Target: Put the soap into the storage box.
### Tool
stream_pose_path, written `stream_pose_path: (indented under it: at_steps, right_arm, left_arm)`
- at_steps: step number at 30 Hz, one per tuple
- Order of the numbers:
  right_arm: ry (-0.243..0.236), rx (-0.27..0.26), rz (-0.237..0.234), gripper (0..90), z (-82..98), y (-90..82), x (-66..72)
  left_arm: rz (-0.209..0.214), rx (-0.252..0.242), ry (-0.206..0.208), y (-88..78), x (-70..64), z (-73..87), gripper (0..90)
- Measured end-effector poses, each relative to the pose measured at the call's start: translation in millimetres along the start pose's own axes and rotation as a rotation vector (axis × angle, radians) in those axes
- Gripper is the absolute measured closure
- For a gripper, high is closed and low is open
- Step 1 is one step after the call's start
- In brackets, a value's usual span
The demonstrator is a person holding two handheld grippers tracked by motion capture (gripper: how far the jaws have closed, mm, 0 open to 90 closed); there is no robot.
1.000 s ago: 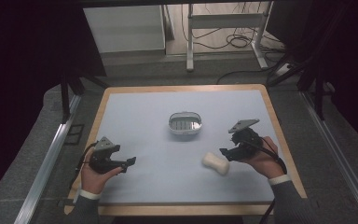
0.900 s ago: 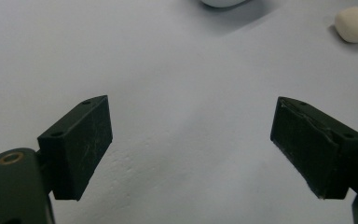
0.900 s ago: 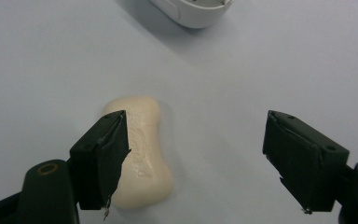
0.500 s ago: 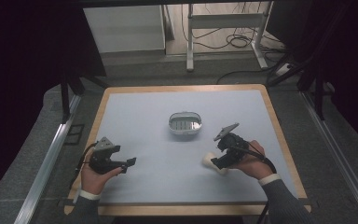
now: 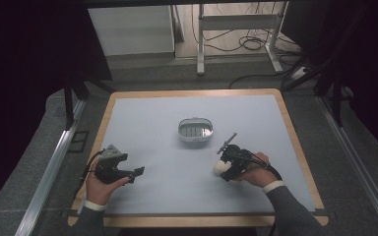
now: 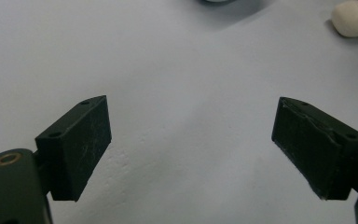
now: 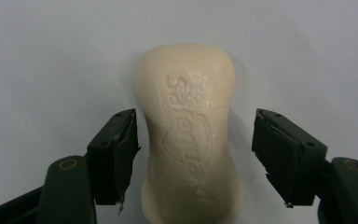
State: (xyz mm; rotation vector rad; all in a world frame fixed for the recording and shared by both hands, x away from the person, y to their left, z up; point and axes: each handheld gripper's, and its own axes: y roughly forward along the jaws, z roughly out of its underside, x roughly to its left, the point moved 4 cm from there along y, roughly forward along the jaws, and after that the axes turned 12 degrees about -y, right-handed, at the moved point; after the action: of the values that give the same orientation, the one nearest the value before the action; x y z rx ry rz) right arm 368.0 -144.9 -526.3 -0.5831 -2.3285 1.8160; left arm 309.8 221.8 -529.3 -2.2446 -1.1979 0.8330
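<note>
A cream bar of soap (image 7: 189, 135) with raised lettering lies flat on the pale blue table (image 5: 152, 128). My right gripper (image 7: 196, 151) is open, one jaw on each side of the soap's waist, with a small gap on both sides. From above, that right gripper (image 5: 225, 172) covers most of the soap (image 5: 220, 167) at the table's right front. An oval white soap dish (image 5: 195, 130) with a ridged floor stands empty mid-table, beyond the soap. My left gripper (image 5: 137, 172) rests open at the front left, nothing between its jaws; far off in its own view the soap (image 6: 354, 17) peeks in at the top right.
A wooden rim (image 5: 295, 142) runs around the blue table top. Beyond the far edge stand a white cabinet (image 5: 128, 29) and a metal stand with floor cables (image 5: 251, 42). Dark grey floor surrounds the table.
My right gripper has moved left and down toward the front, from beside the soap to straddling it. The left gripper and the dish have stayed where they were.
</note>
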Motion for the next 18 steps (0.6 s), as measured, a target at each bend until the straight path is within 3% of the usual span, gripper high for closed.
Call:
stream_pose_path:
  at_steps: [8,12,18]
  right_arm:
    - [-0.010,0.038,-0.013,40.5,0.4,5.8,-0.2]
    - [-0.020,0.025,-0.044,48.8,0.3,7.7,-1.1]
    - [-0.027,0.044,-0.041,49.8,-0.4,6.4,-2.7]
  left_arm:
    - [-0.005,-0.006,0.000,-1.0,0.8,-0.3,11.9]
    - [-0.013,-0.016,-0.005,-1.2,0.4,-0.2,12.0]
    - [-0.019,-0.037,-0.007,-4.7,2.4,-1.5,12.5]
